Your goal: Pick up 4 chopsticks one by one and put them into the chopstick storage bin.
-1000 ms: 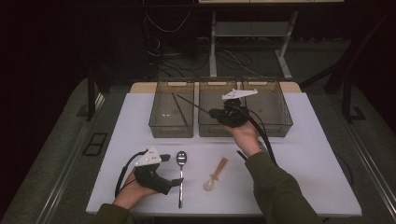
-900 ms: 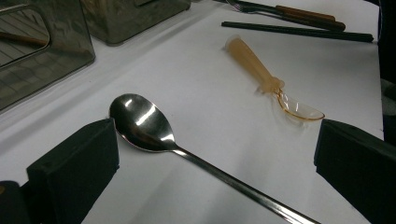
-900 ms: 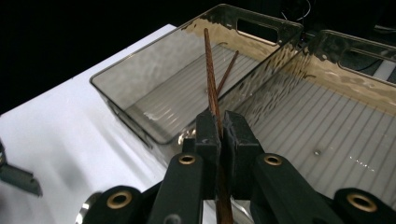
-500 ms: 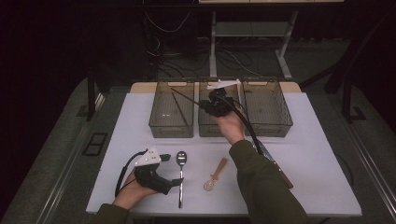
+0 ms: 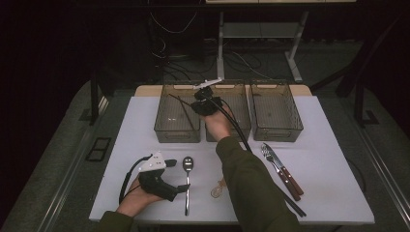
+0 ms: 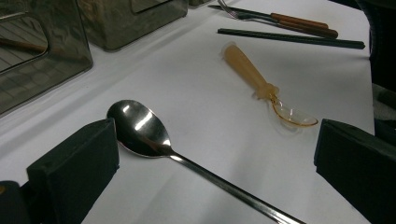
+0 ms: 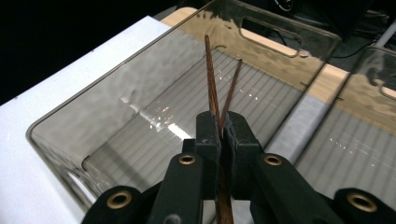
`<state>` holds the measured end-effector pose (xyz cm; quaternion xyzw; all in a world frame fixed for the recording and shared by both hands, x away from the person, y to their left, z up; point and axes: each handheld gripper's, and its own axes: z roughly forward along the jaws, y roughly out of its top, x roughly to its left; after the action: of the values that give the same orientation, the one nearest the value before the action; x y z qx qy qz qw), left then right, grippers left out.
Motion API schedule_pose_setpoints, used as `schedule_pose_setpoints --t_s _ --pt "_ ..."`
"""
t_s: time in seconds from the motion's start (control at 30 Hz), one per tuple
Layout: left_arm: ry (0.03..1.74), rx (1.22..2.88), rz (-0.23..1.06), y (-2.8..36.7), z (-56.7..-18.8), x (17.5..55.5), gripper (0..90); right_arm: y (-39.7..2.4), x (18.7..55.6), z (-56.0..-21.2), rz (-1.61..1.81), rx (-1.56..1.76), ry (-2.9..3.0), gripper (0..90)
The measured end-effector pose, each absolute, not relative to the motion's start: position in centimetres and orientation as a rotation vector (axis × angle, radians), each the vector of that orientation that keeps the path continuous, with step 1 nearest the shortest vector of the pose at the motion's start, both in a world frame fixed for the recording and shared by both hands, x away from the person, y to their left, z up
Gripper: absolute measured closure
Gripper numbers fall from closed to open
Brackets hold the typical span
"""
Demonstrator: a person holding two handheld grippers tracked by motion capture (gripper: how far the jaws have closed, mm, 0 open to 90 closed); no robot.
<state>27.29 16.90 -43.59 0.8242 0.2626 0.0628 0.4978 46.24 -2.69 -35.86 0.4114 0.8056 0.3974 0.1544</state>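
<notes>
My left gripper (image 5: 180,188) sits near the worktop's front-left corner, jaws wide apart around the steel spoon (image 6: 140,133), touching nothing. My right gripper (image 7: 223,133) has its jaws clamped on a pair of brown chopsticks (image 7: 211,81), tips over the left bin (image 5: 177,114) at the back edge. I'd lower them in flat before letting go, so they don't bounce out.

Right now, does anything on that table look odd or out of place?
Nothing looks spilled or broken. The right gripper holds a pair of brown chopsticks over the left bin, and their tips splay apart rather than lying parallel.
</notes>
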Motion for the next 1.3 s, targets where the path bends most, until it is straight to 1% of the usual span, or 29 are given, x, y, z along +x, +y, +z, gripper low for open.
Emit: schedule_pose_setpoints --t_s 0.33,0.67,0.8,1.07,1.23,1.3 --pt "0.628 1.990 0.148 16.9 -43.6 27.3 0.0 -0.6 47.6 -37.1 1.075 1.207 2.337 85.2" --pt "0.629 1.989 0.145 16.8 -43.5 27.3 0.0 0.3 47.6 -37.8 1.040 1.199 2.379 84.2" --pt "0.624 1.993 0.148 16.9 -43.5 27.3 0.0 0.3 47.6 -37.8 1.039 1.187 2.383 72.4" --pt "0.622 1.997 0.149 16.9 -43.6 27.4 0.0 -1.0 47.0 -36.9 1.117 1.186 2.398 55.3" --pt "0.620 1.999 0.154 16.8 -43.6 27.4 0.0 -2.5 46.0 -36.0 1.148 1.151 2.420 47.9" --pt "0.626 1.996 0.150 16.7 -43.7 27.3 0.0 -3.3 45.6 -35.6 1.165 1.144 2.421 46.3"
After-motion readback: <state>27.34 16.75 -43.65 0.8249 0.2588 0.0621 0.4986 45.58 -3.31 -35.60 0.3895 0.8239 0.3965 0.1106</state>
